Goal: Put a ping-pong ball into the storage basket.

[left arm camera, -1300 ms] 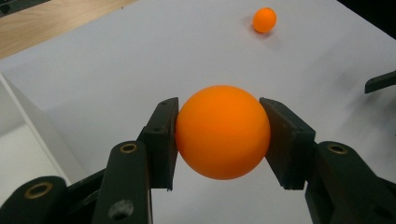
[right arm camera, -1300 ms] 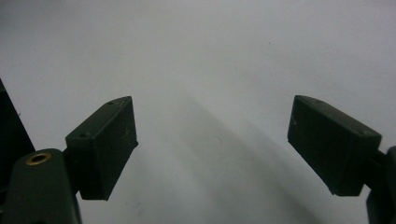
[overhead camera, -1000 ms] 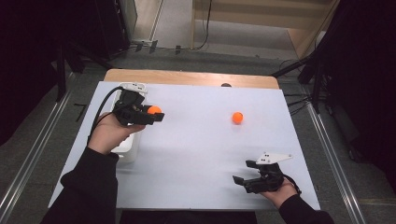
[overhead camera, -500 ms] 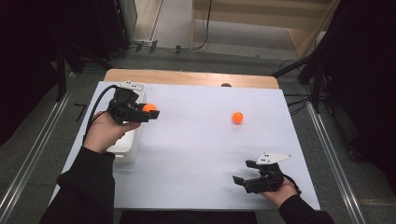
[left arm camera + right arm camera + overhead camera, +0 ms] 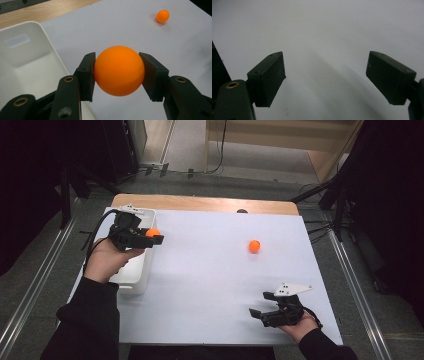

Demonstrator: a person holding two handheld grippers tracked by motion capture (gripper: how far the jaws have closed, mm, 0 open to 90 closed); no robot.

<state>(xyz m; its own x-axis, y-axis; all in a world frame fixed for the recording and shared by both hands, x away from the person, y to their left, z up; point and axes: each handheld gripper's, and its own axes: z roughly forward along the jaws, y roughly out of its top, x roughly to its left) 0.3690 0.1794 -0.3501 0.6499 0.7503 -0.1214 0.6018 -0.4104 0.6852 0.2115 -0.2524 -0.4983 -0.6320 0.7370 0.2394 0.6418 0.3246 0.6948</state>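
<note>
An orange ball [image 5: 119,70] is clamped between the jaws of my left gripper [image 5: 151,236], which is shut on it over the right rim of a white bin [image 5: 141,272] at the table's left side. In the left gripper view the bin [image 5: 27,65] lies to the left, with nothing showing inside it. A second orange ball [image 5: 254,246] rests on the white table, right of centre, and appears far off in the left gripper view [image 5: 162,16]. Near the front right edge my right gripper [image 5: 260,312] is open over bare table, its jaws wide apart [image 5: 325,80].
The white table top [image 5: 210,285] has a wooden strip [image 5: 200,203] along its far edge with a small dark knob [image 5: 242,211] on it. Dark floor, metal rails and stands surround the table.
My left gripper has carried the orange ball leftward, from over the table to the bin's right rim. The right gripper and the loose ball have stayed put.
</note>
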